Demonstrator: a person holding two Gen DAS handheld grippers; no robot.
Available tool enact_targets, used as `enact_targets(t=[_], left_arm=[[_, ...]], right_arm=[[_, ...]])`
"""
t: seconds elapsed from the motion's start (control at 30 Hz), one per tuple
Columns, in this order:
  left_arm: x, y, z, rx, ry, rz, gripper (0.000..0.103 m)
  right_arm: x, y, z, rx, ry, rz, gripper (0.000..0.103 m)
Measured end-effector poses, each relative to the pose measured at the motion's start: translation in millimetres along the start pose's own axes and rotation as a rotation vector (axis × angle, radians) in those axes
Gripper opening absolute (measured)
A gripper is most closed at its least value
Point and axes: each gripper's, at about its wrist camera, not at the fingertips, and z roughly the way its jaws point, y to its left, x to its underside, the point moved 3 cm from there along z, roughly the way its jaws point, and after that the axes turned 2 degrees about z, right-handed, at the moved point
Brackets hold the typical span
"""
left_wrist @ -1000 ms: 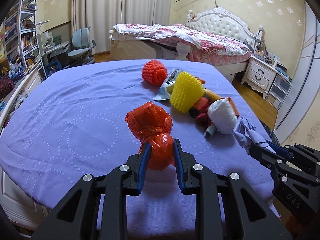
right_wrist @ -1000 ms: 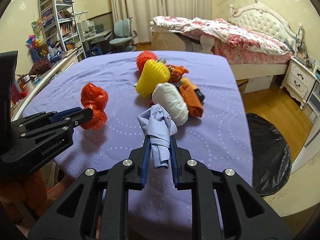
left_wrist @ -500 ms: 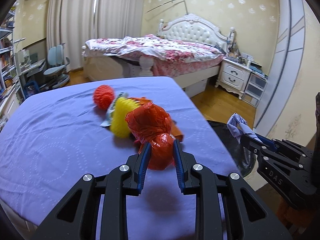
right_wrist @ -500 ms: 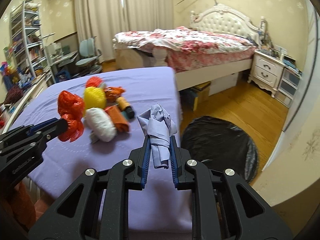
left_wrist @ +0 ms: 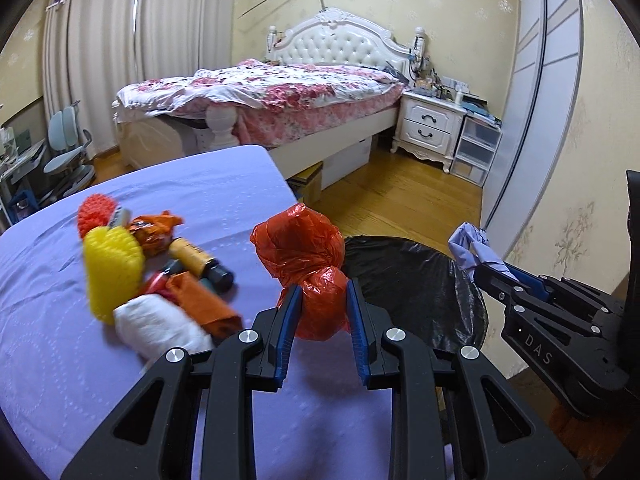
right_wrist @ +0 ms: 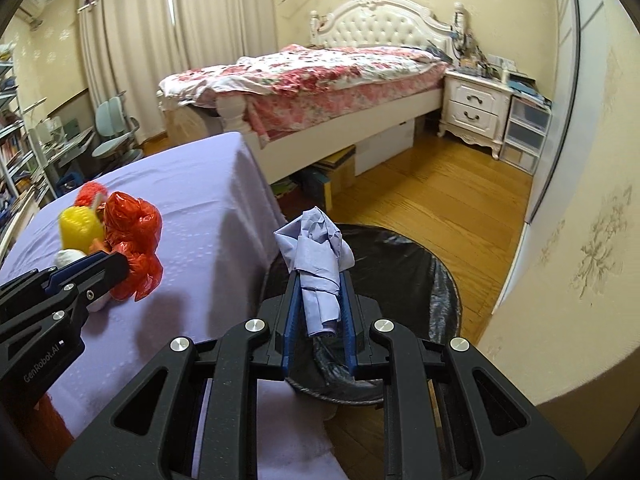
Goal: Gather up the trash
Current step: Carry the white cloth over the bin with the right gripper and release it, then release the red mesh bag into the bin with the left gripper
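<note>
A: What does each gripper have?

B: The left gripper point(left_wrist: 320, 312) has its fingers closed on a red bag point(left_wrist: 306, 268), knotted, its long axis running up out of the grip. The right gripper point(right_wrist: 318, 304) is clamped on a blue wad point(right_wrist: 318, 256) of crumpled paper or cloth.

A: And where does the trash go?

B: Into the bin point(right_wrist: 404, 276), lined in black, on the floor just beside the counter's point(left_wrist: 168, 208) right edge. The wad hangs over the bin's mouth, so the right hand looks the nearer. The red bag is above the counter's right edge, with the bin ahead and to its right.

A: What remains?

B: A pile point(left_wrist: 152, 276) near the counter's middle: yellow and orange nets, a white roll, wrappers, a small bottle.
</note>
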Motion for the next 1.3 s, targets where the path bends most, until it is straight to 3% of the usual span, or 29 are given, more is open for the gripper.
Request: enact_targets(t=[0.3,0.7,0.83,0.97,1.07,1.3], left_arm=[[-12,-27,40,0.001,0.041,0.044,0.026],[-11,-39,60,-0.021,0.090,0.072,0.029],[-10,-41,55,-0.039,0.076,0.075,0.056],[-11,-42,50,-0.046,0.058,0.073,0.068],[-10,-39,46,-0.051,0.052,0.062,0.070],[-4,-24,34,-0.083,0.062,0.017,0.072]], right_arm=[[4,-29,26,0.033,0.030,0.042,0.018],[0,-44,43,0.051,0.042,0.068,0.019],[2,-47,45,0.059,0.041,0.074,0.022],[4,-50,42,0.074,0.031,0.080,0.031],[3,-51,38,0.083,0.021,0.086,0.040],[5,-45,30,0.078,0.017,0.081,0.047]])
